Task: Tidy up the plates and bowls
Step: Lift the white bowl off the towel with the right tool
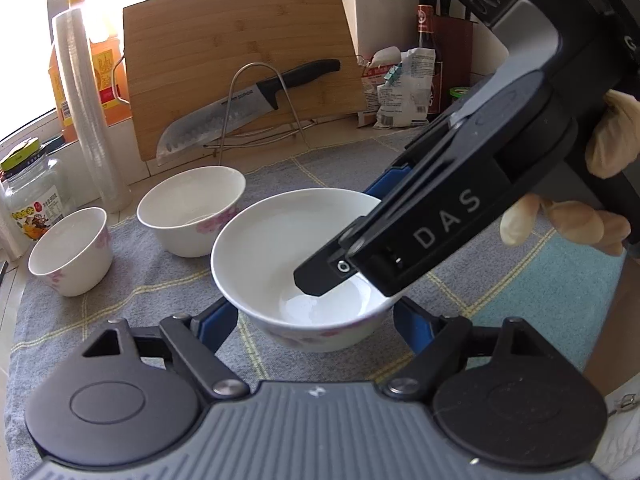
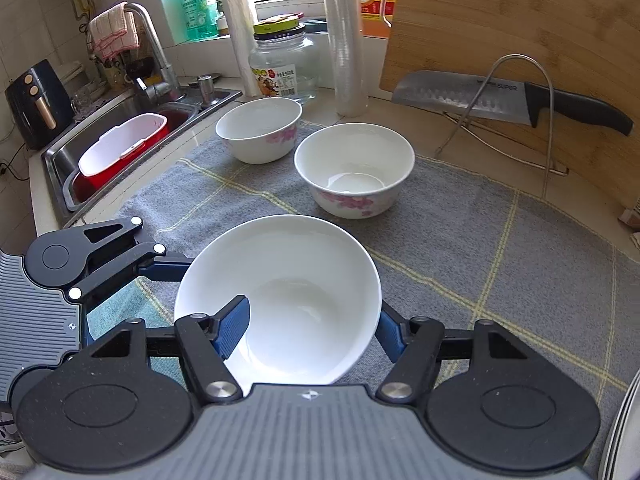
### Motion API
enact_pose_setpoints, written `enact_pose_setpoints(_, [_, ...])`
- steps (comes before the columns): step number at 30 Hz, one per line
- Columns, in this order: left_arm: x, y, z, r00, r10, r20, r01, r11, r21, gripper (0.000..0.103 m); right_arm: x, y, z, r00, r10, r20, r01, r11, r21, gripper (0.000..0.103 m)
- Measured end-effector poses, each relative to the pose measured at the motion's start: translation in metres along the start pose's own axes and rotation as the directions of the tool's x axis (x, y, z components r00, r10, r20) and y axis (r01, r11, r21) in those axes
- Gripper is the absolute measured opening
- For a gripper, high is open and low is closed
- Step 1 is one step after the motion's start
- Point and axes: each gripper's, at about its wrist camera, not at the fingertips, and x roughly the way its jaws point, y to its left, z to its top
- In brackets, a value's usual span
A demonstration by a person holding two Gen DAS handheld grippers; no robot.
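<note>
Right wrist view first: the right gripper is clamped on a plain white bowl. One blue pad sits inside the bowl against its wall and the other is outside the opposite rim. This bowl is over the near part of the grey checked cloth that covers the counter. I cannot tell whether its foot touches the cloth.

From the left wrist view, the left gripper has a blue finger on each side of the same bowl's lower wall. Its jaws stand about halfway apart, and I cannot tell whether the pads press on the bowl. A gloved hand holds the right gripper, which slants down into the bowl from the right.

Two more bowls with pink flowers stand upright on the cloth. One is near the middle of its far edge. The other is at the far left corner, on the sink side. Beyond the cloth's far edge, a knife rests on a wire stand in front of a bamboo cutting board.
</note>
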Motion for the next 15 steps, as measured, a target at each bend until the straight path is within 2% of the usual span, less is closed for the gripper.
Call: enact_pose_setpoints(15, [0.026,-0.021,0.010,0.996,-0.090,-0.003,0.090,0.996,0.027,0.084,-0.009,-0.031,-0.019,0.997,-0.072,-0.022,0.074,0.996,0.058,0.072])
